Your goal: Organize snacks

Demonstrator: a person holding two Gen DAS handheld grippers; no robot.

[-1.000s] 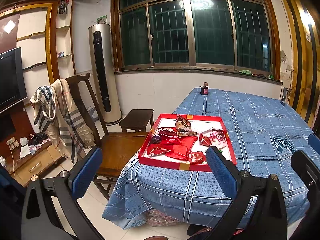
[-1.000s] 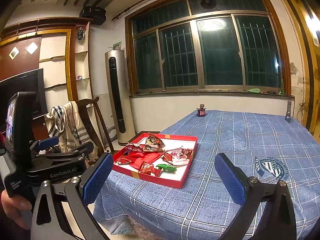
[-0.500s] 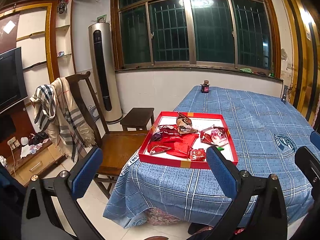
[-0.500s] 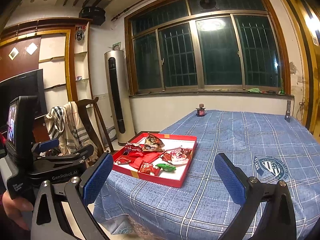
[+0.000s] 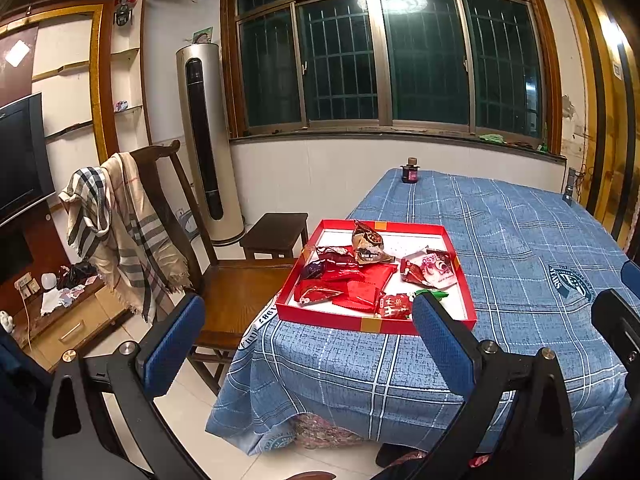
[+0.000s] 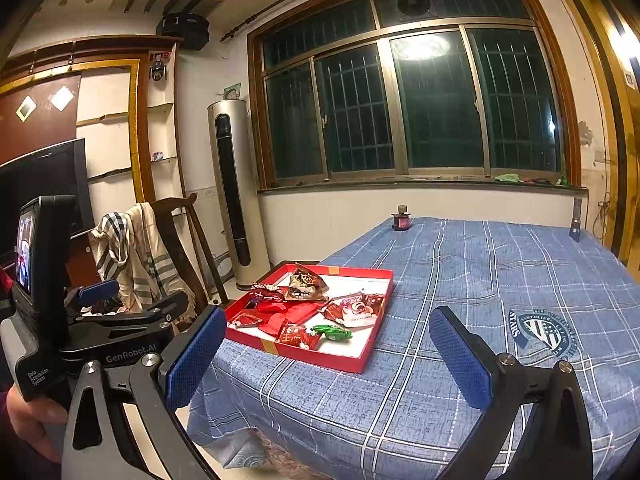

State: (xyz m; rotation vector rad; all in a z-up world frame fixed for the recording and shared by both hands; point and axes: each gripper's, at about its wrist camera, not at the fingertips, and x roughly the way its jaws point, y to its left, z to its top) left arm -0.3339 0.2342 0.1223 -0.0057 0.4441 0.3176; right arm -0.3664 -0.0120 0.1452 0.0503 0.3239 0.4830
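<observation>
- Left wrist view is showing the snacks (image 5: 360, 276) lying jumbled in the red tray (image 5: 466, 300) at the near corner of the blue-clothed desk (image 5: 500, 248); against a second ago they are sitting slightly larger and higher in frame.
- Both grippers are drifting closer, the left gripper (image 5: 304, 344) and right gripper (image 6: 328, 360) with fingers spread wide, holding nothing.
- Nothing in the tray is shifting, so the jumble fits sorting either ahead or done.
</observation>
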